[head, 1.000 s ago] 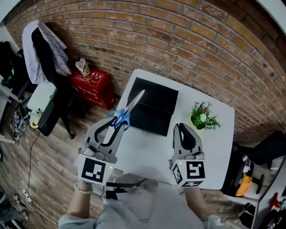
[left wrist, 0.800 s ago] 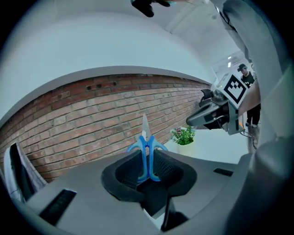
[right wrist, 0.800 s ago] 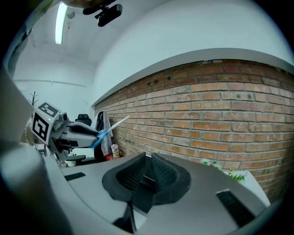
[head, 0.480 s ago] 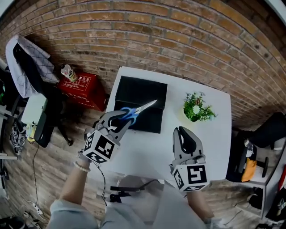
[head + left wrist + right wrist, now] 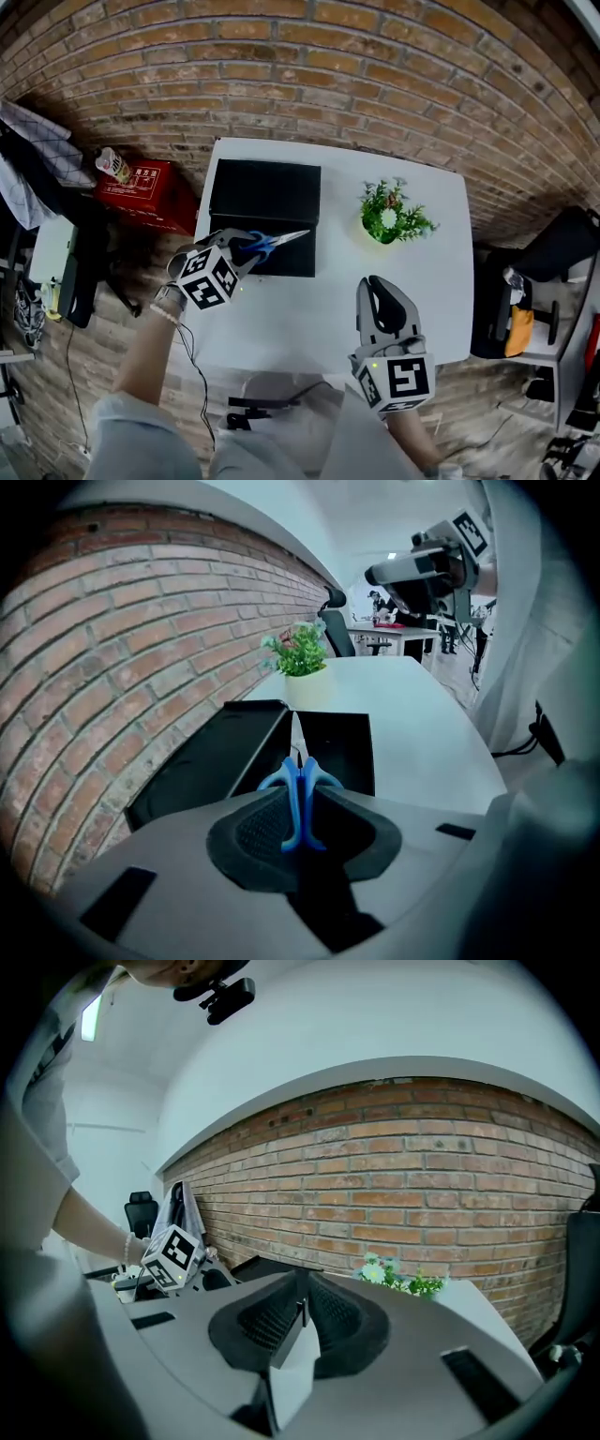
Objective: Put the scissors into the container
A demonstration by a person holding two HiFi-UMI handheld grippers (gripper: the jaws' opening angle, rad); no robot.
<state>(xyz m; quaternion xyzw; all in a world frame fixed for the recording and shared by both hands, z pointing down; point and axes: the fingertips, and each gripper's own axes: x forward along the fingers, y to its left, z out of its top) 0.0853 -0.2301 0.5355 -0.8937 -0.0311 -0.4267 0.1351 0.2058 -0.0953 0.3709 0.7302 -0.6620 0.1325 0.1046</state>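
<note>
Scissors (image 5: 300,797): blue plastic handles, bright metal blades, blades closed. They are off the table, clamped by the handle loops in the left gripper (image 5: 244,249). That gripper's jaws are clenched on the loops from both sides, and the loops stand edge-on between the ribbed pads. The blades stick out ahead of the jaws.

Position: the scissors hang in the air over the near part of the black container (image 5: 264,192). In the head view the tips point right. In the left gripper view the blade lines up over the ridge between the container's two open halves. No contact with the container is visible.

Handling, my judgement:
- Light and rigid, with nothing to crush.
- The hard, smooth handles could swivel between the pads, and the blade end probably outweighs them.
- The loops, or just behind the pivot, are the sensible hold, since they keep the pads off the edges and the point.
- The drop looks short, so opening the jaws low over the open half should do.

Right gripper (image 5: 300,1309): jaws pressed together with nothing between them. It is held over the near right part of the white table (image 5: 309,314), well apart from the container.

Far right on the table is a small potted plant (image 5: 389,214), clear of the work. A brick wall (image 5: 375,84) lies beyond the table.
</note>
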